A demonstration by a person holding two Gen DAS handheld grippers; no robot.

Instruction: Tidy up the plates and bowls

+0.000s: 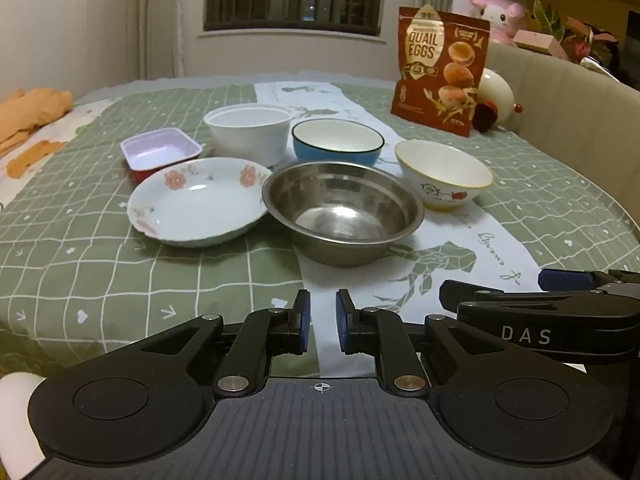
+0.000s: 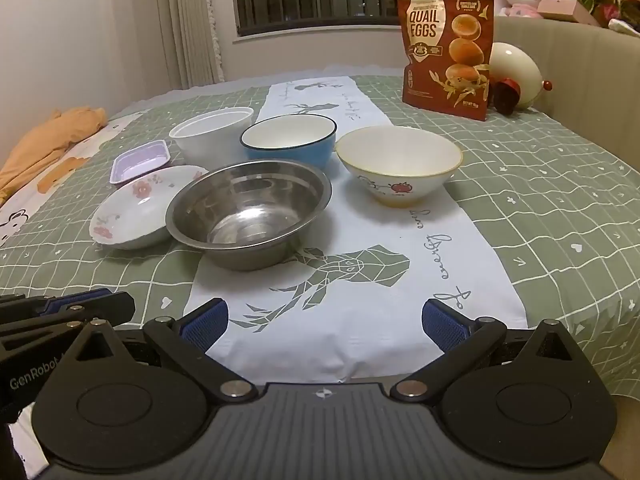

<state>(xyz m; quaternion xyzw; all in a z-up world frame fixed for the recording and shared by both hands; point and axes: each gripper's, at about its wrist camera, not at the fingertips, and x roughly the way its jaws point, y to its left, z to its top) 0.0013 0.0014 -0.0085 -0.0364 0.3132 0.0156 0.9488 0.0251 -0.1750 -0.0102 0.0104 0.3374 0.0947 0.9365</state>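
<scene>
Several dishes stand grouped on the green checked cloth: a steel bowl (image 1: pixel 343 213) (image 2: pixel 249 214), a floral plate (image 1: pixel 198 201) (image 2: pixel 138 206), a cream painted bowl (image 1: pixel 443 174) (image 2: pixel 399 165), a blue bowl (image 1: pixel 337 141) (image 2: pixel 289 141), a white bowl (image 1: pixel 249 132) (image 2: pixel 210 134) and a small lilac tray (image 1: pixel 161 151) (image 2: pixel 140 160). My left gripper (image 1: pixel 323 322) is nearly shut and empty, short of the steel bowl. My right gripper (image 2: pixel 325 322) is open and empty, short of the dishes; it also shows in the left wrist view (image 1: pixel 560 280).
A brown quail eggs bag (image 1: pixel 440 70) (image 2: pixel 448 50) stands at the back right beside a cream egg-shaped toy (image 2: pixel 514 76). Orange cloth (image 1: pixel 32 114) (image 2: pixel 48 140) lies far left. A beige padded edge (image 1: pixel 568 108) borders the right side.
</scene>
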